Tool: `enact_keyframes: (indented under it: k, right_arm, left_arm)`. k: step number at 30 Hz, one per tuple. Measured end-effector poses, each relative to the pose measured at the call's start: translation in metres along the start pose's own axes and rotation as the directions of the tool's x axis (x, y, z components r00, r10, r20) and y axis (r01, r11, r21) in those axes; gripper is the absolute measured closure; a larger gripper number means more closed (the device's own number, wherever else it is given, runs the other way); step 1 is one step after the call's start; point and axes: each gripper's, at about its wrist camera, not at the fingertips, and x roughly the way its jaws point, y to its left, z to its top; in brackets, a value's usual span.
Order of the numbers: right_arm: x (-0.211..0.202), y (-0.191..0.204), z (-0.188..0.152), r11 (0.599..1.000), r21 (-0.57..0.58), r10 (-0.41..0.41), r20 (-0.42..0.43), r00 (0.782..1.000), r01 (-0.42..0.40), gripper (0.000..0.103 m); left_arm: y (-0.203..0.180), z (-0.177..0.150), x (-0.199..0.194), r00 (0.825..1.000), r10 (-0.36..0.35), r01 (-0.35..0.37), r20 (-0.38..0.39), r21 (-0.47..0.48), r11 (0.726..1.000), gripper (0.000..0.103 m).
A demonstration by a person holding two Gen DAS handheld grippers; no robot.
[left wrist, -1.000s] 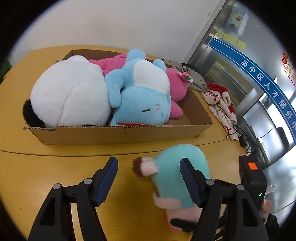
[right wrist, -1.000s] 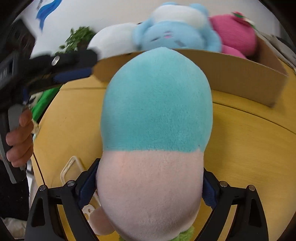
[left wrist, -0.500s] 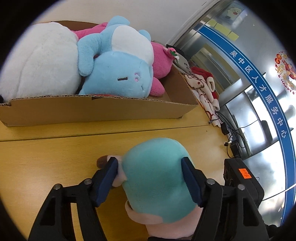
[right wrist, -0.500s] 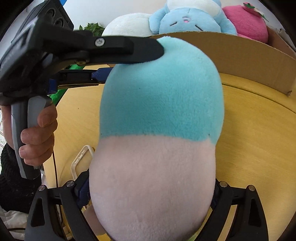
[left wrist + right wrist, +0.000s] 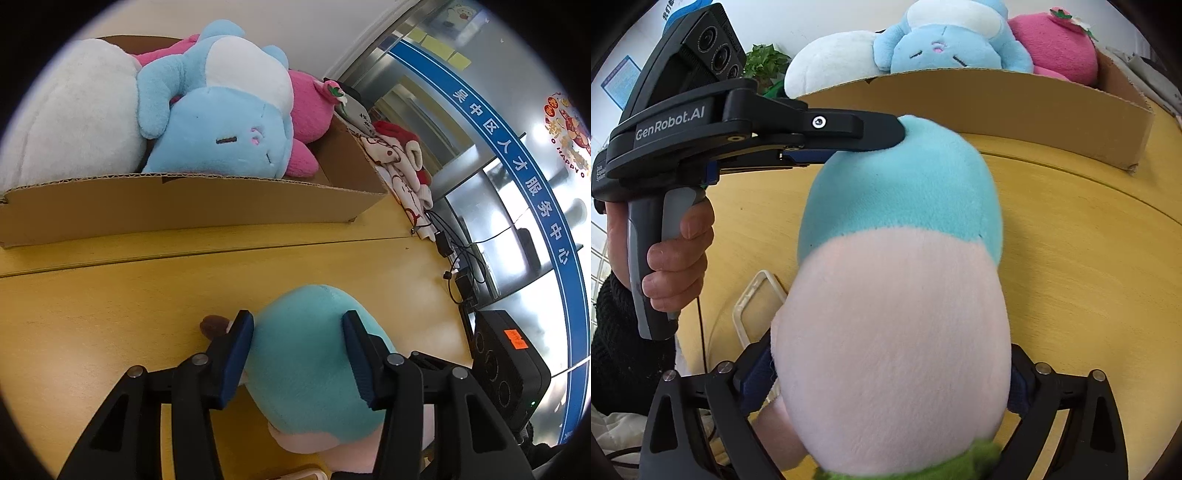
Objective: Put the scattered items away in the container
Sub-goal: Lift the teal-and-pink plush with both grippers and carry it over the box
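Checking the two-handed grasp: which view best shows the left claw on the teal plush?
Left wrist. There the left claw has both blue pads pressed into the teal plush, one on each side. In the right wrist view the left claw is side-on, so only one finger shows meeting the plush's teal end.

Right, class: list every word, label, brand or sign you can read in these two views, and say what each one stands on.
"GenRobot.AI": white print on the side of the left gripper body, right wrist view.
"吴中区人才服务中心": white characters on the blue band across the glass wall.
"O HAPPY": part of a red decoration on the glass; the rest is cut off.
Orange sticker on the black device: too blurred to read.
Small white label on the left gripper's rear edge: too small to read.
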Motion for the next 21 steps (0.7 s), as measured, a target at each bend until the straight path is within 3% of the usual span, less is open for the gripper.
enact_keyframes:
  k: [8,12,13,15,16,21]
  right_arm:
    - [-0.018,-0.010,-0.006,1.000,0.002,-0.013,-0.010,1.000,0.013,0.005]
    - [-0.019,-0.008,-0.011,1.000,0.011,-0.007,-0.006,1.000,0.007,0.011]
    - [-0.020,-0.008,-0.012,1.000,0.010,-0.007,-0.001,1.000,0.007,0.012]
    - [-0.022,-0.009,-0.013,1.000,0.012,-0.005,0.008,1.000,0.005,0.013]
    - [-0.023,-0.009,-0.013,1.000,0.011,-0.004,0.013,1.000,0.004,0.014]
    - [-0.033,-0.015,-0.027,1.000,0.018,0.016,0.038,0.999,-0.017,0.016]
  left_arm:
    - [-0.001,0.000,0.002,1.000,-0.002,0.002,-0.001,-0.008,1.000,0.052]
    - [0.002,-0.004,0.005,0.999,0.034,-0.034,0.002,-0.056,0.998,0.027]
    - [0.003,-0.005,0.006,1.000,0.031,-0.031,0.001,-0.061,0.998,0.027]
    - [-0.002,-0.006,0.006,1.000,0.022,-0.022,-0.003,-0.038,0.999,0.031]
    - [-0.005,-0.006,0.005,1.000,0.008,-0.008,-0.004,-0.019,1.000,0.050]
    - [-0.028,-0.003,-0.001,0.999,0.039,-0.040,0.008,0.056,0.998,0.056]
